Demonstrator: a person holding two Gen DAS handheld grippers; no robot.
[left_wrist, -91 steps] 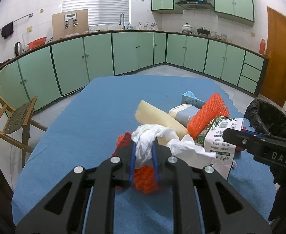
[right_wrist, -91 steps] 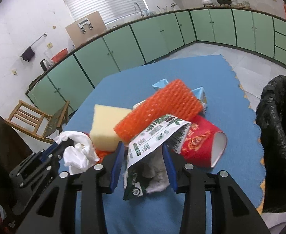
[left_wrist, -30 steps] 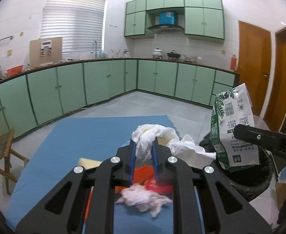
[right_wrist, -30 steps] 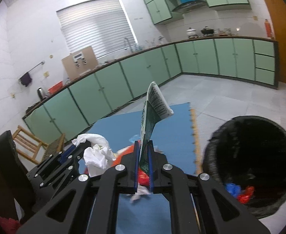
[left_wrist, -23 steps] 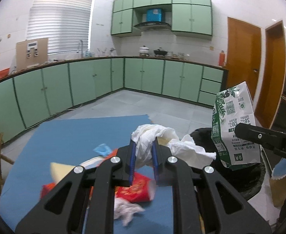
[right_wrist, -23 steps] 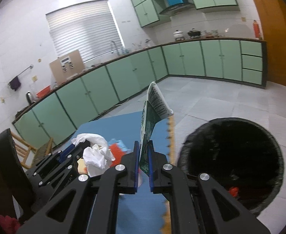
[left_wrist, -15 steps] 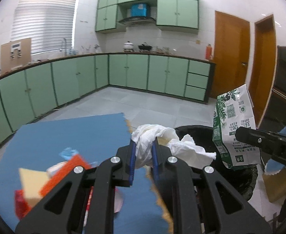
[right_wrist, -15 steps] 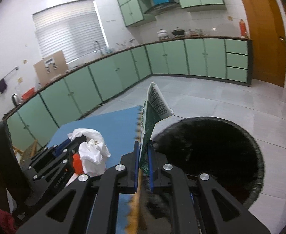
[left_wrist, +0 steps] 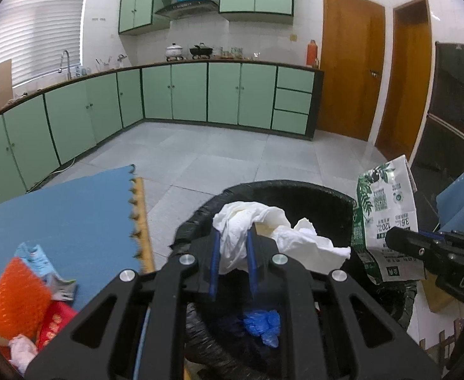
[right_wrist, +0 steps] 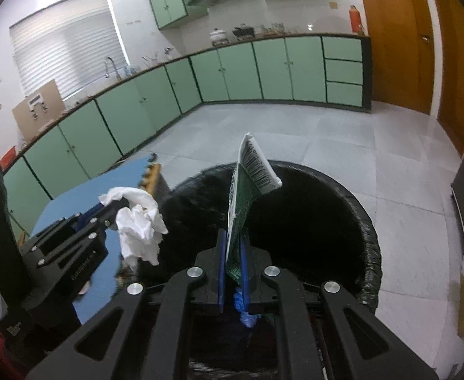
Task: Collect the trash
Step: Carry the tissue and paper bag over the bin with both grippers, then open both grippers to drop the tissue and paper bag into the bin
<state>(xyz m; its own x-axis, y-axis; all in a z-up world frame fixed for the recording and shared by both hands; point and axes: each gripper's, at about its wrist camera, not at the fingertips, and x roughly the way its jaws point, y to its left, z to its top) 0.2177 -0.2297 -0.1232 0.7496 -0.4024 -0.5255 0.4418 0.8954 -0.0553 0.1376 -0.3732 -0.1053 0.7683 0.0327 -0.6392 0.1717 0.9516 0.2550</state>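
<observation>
Over the black bin: soft, featherlight tissue wad pinched mid-bunch in left gripper, flattened green carton, light, probably crushable, clamped low in right gripper

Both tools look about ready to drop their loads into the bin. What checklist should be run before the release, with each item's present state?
1. Left tool clamped on the white tissue wad: ok.
2. Right tool clamped on the green-and-white carton: ok.
3. Tissue wad over the black bin opening: ok in the left wrist view; near the rim in the right.
4. Carton over the opening: ok.
5. Room in the bin: ok; only blue scraps show.
6. Trash left on the blue mat: not ok; orange mesh and red cup remain.
</observation>
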